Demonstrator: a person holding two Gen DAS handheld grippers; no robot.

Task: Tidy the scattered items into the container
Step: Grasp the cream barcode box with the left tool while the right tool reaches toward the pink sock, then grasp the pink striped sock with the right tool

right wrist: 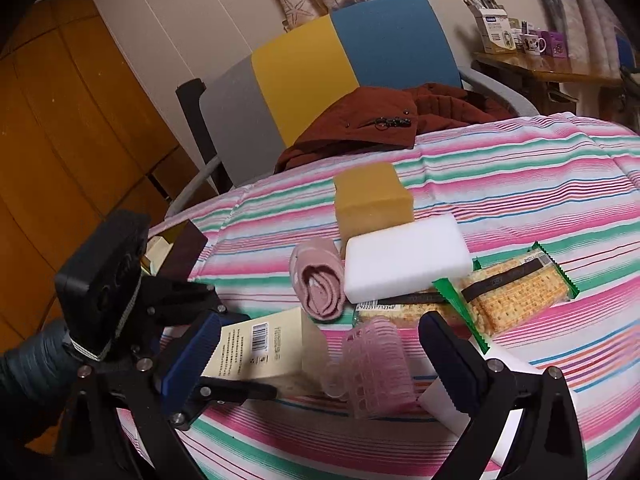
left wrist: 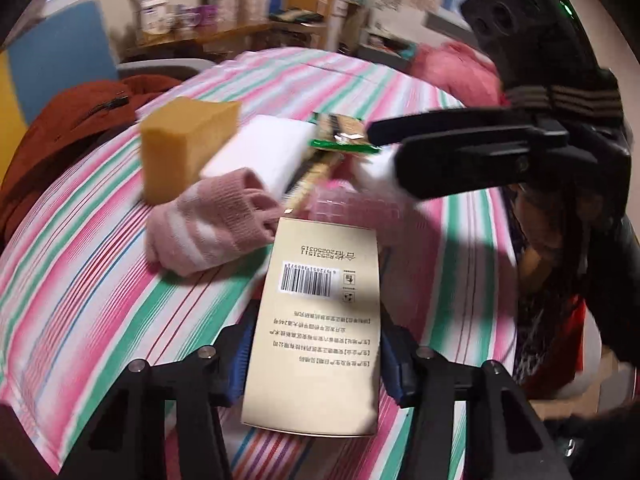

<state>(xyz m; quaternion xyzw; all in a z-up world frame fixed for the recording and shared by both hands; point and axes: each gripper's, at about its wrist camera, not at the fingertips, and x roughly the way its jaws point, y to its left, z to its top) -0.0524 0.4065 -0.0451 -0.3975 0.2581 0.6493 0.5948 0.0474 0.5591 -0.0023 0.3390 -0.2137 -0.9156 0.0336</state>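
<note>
Box sits between the left gripper pads, long sides against the blue pads; jaws look clamped on it. Thin beige carton, light and stiff, but the walls will dent if squeezed hard. The grip across the narrow width near one end looks sound; smooth card could slip if tilted.

Right gripper jaws stand apart, nothing pinched. Pink roller lies between them on the striped cloth: hollow plastic, very light, springy, best taken across its barrel.

Others lie near together on the cloth: yellow sponge and white foam block, soft and compressible; rolled pink sock, limp; cracker packs, brittle inside crinkly film, so light pinch at the sealed edge.

Container: none that I can make out in either view.

Writing: box back has a barcode, a date-like code "20250315" and small Chinese print, too fine to read. Cracker wrapper text is illegible.
</note>
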